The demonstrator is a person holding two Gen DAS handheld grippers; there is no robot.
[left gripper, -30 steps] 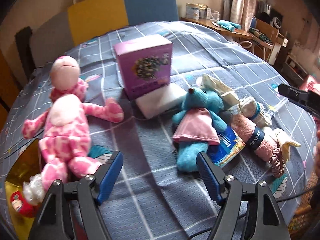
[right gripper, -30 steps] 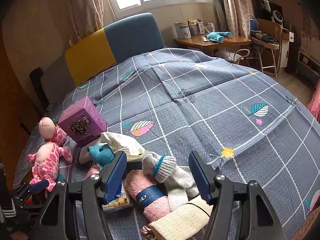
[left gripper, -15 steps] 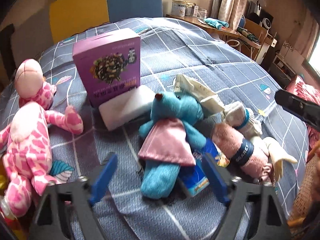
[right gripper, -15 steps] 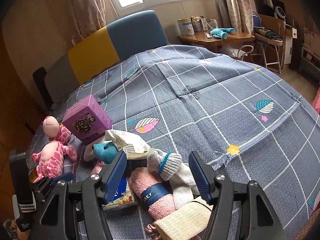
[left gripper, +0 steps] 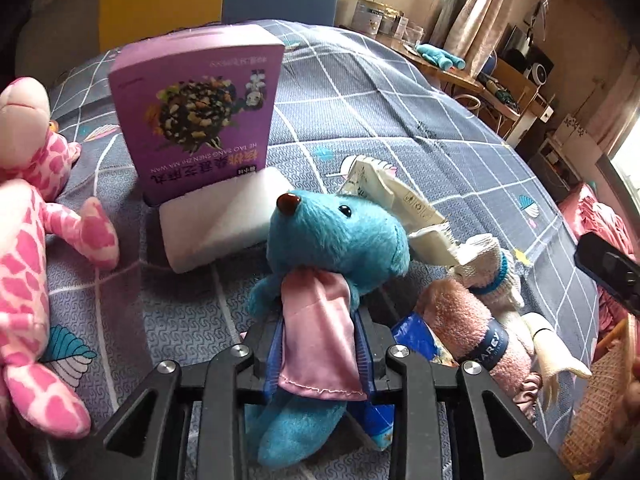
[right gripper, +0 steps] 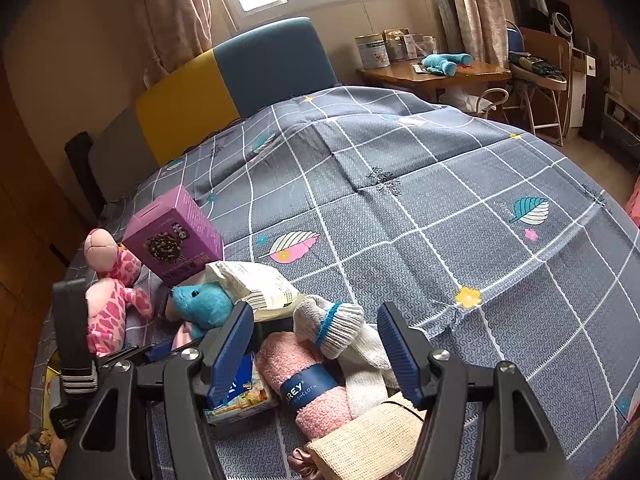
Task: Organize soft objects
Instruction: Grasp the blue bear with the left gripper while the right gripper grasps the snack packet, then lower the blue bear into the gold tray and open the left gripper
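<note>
A blue plush toy (left gripper: 332,248) in a pink dress lies on the grey checked bed cover (right gripper: 400,208). My left gripper (left gripper: 320,356) is shut on its body. It also shows in the right wrist view (right gripper: 204,304). My right gripper (right gripper: 316,344) is open and empty, hovering over a rolled pink cloth (right gripper: 304,380) and a white sock with a blue band (right gripper: 336,324). A pink spotted plush (left gripper: 28,248) lies at the left, also in the right wrist view (right gripper: 108,300).
A purple box (left gripper: 200,116) stands on a white pad (left gripper: 224,216) behind the blue plush. A crumpled white packet (left gripper: 396,200), a blue snack bag (right gripper: 240,392) and a beige woven cloth (right gripper: 368,436) lie nearby. A wooden desk (right gripper: 440,72) stands beyond the bed.
My left gripper moved forward onto the blue plush and closed on its body. My right gripper stayed open over the pink cloth and sock.
</note>
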